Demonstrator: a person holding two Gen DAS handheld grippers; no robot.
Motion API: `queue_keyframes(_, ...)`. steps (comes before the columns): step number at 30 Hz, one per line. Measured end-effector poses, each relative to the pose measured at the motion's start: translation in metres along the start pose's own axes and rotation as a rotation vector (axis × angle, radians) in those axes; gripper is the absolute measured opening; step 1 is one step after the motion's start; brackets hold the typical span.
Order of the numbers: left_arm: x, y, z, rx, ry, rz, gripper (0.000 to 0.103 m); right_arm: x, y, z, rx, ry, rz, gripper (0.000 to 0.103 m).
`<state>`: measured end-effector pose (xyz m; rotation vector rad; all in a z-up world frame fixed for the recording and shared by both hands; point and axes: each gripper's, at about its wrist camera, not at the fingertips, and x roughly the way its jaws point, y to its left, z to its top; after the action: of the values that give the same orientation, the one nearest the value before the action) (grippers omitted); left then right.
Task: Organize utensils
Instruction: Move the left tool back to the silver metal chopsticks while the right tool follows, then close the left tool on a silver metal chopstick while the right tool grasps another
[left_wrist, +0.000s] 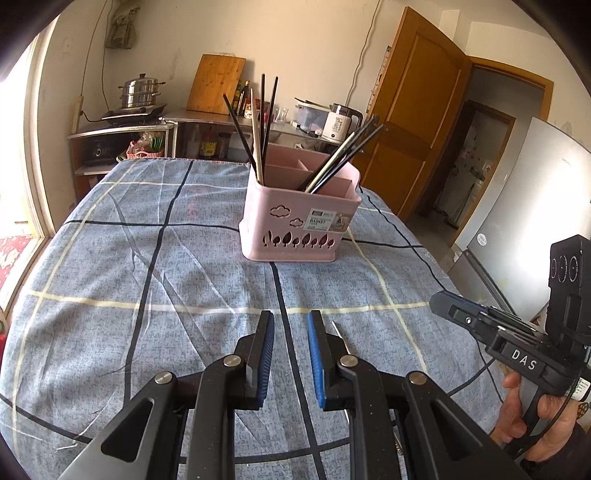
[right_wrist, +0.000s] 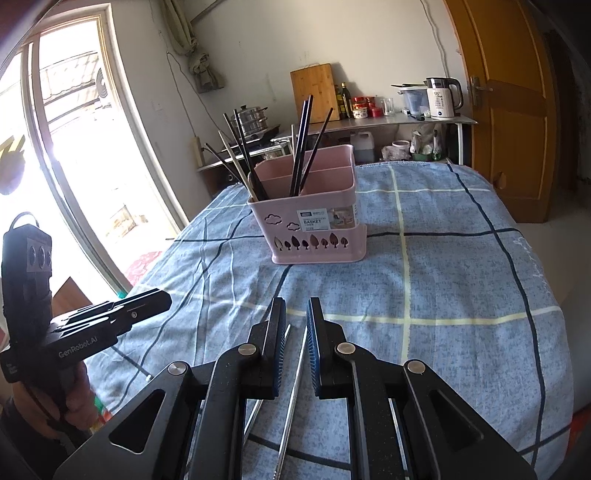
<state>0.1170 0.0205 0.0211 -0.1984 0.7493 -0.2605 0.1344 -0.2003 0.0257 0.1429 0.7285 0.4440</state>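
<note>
Table under blue plaid cloth (left_wrist: 147, 258). Pink utensil basket (left_wrist: 299, 218) mid-table, chopsticks (left_wrist: 258, 125) upright in its compartments. Steel chopsticks (right_wrist: 295, 387) lie on cloth below right gripper (right_wrist: 295, 314). Left gripper (left_wrist: 291, 325) and right: jaws narrowly parted, pinching nothing. Steamer pot (left_wrist: 142, 90), cutting board (left_wrist: 216, 83), kettle (left_wrist: 341, 122) and wooden door (left_wrist: 413, 107) behind.

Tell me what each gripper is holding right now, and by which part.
Nothing is held. The left gripper has only air between its pads. The right gripper hangs over two metal chopsticks lying on the cloth, pads clear of them.
</note>
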Motion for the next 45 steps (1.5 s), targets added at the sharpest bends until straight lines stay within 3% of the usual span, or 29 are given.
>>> queue_keyframes(20,0.049,0.006,-0.021,-0.018,0.131,-0.011,0.018,0.081,-0.001,-0.049,-0.023,0.275,-0.037,0.012)
queue_keyframes(35,0.102,-0.025,-0.028,-0.001,0.247,-0.072,0.018,0.066,-0.033,-0.049,0.013,0.278,-0.084,0.007)
queue_keyframes(37,0.111,-0.030,-0.032,0.013,0.272,-0.056,0.018,0.064,-0.036,-0.049,0.021,0.276,-0.089,0.007)
queue_keyframes(43,0.116,-0.047,-0.036,0.119,0.246,-0.002,0.017,0.061,-0.042,-0.049,0.038,0.268,-0.120,0.007)
queue_keyframes(45,0.117,-0.049,-0.036,0.160,0.245,0.030,0.008,0.060,-0.045,-0.048,0.048,0.267,-0.127,0.007)
